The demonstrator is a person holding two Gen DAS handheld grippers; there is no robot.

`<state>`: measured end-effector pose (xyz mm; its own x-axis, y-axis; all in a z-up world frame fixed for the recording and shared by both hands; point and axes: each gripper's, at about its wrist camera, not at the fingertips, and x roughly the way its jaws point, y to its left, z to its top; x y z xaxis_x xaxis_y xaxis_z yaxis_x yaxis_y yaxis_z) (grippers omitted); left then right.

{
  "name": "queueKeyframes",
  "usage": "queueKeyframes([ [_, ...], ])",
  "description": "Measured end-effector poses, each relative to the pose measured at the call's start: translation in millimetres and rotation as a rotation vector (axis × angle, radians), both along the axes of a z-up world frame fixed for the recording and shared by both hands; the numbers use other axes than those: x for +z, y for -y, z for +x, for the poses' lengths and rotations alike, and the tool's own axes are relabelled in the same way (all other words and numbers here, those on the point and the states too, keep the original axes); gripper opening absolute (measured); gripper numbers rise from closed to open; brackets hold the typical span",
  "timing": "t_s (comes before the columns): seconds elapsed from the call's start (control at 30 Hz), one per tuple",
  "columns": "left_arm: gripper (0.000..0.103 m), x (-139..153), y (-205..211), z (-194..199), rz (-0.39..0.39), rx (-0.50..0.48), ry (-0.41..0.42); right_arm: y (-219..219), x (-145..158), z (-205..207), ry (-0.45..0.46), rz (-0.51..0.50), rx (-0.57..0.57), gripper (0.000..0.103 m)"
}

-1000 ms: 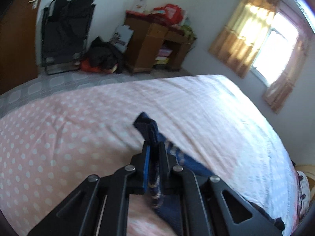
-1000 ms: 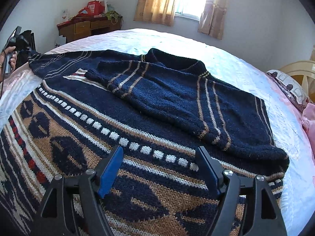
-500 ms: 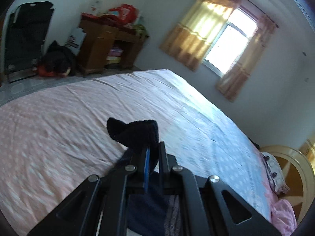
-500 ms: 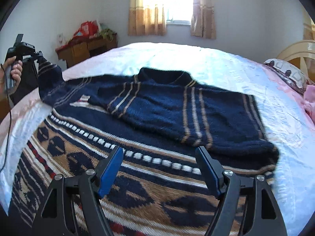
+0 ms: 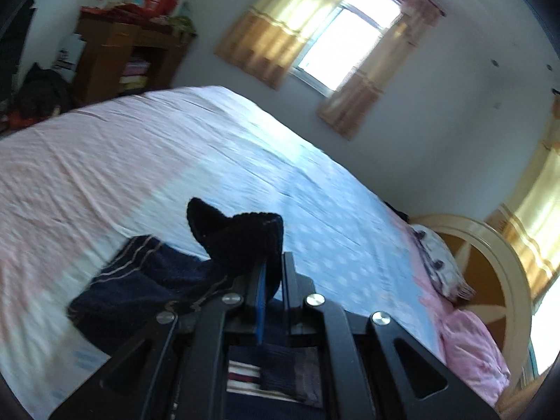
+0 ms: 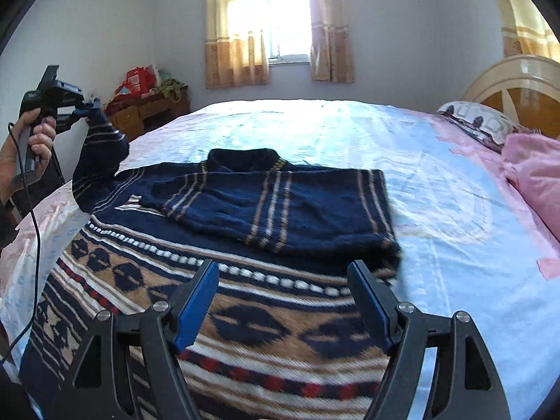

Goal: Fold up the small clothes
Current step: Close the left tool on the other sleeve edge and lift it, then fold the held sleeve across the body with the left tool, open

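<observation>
Between the jaws of our left claw (image 5: 271, 273) we hold the dark ribbed cuff (image 5: 241, 231) of the sweater's sleeve (image 6: 99, 161), pinched tight and lifted clear of the bed (image 6: 315, 129), with the striped sleeve hanging slack from the claw to the shoulder. Only a small bite of knit sits between the pads, so we judge the first risk to be the cuff sliding out if we swing the sleeve across too fast, or if its own weight drags on it. From the right wrist view we see the hand (image 6: 38, 140) that carries this claw up at the left edge of the bed, well away from the garment's middle. Our right claw (image 6: 283, 301) stands wide and holds nothing, hovering over the patterned lower body of the sweater (image 6: 266, 210). That sweater lies flat on the bed, collar toward the window (image 6: 287, 17), and its other sleeve lies folded across the chest. A hard pull on the raised sleeve could tug the shoulder, drag the whole body sideways and disturb that laid fold, since nothing pins the knit down. We could also drop the sleeve crooked, bunching it over the collar. Thick wool rebounds, so a loose fold may spring open.
</observation>
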<state>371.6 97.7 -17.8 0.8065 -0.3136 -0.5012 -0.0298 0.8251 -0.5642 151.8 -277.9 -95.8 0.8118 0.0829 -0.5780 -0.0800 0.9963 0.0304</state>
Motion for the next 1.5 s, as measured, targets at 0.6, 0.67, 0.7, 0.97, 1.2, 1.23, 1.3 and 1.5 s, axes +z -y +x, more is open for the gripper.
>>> queueKeyframes([
  [0.6, 0.008, -5.6, 226.1, -2.3, 0.031, -0.317, -0.025, 31.0, -27.9, -3.7, -0.062, 0.143, -0.043, 0.076],
  [0.67, 0.008, -16.9, 249.0, -2.7, 0.061, -0.328, -0.042, 30.3, -31.6, -2.3, -0.076, 0.153, -0.044, 0.076],
  [0.7, 0.008, -19.9, 254.8, -3.6, 0.072, -0.328, -0.047, 29.9, -33.2, -1.9, -0.084, 0.157, -0.044, 0.076],
  [0.97, 0.010, -66.0, 315.0, -5.1, 0.201, -0.381, -0.107, 23.9, -43.5, 2.5, -0.131, 0.140, -0.031, 0.076],
  [1.2, 0.033, -76.6, 328.5, -13.8, 0.315, -0.461, -0.159, 22.2, -50.2, 5.8, -0.164, 0.122, -0.024, 0.076],
  [1.23, 0.045, -72.5, 325.8, -19.9, 0.330, -0.464, -0.138, 22.2, -50.5, 6.0, -0.164, 0.123, -0.022, 0.076],
  [1.3, 0.058, -64.2, 315.1, -30.7, 0.367, -0.462, -0.084, 22.2, -50.8, 6.1, -0.164, 0.127, -0.017, 0.077],
  [1.5, 0.069, -63.3, 245.8, -50.0, 0.618, -0.317, 0.023, 20.5, -51.7, 5.9, -0.162, 0.125, -0.008, 0.078],
])
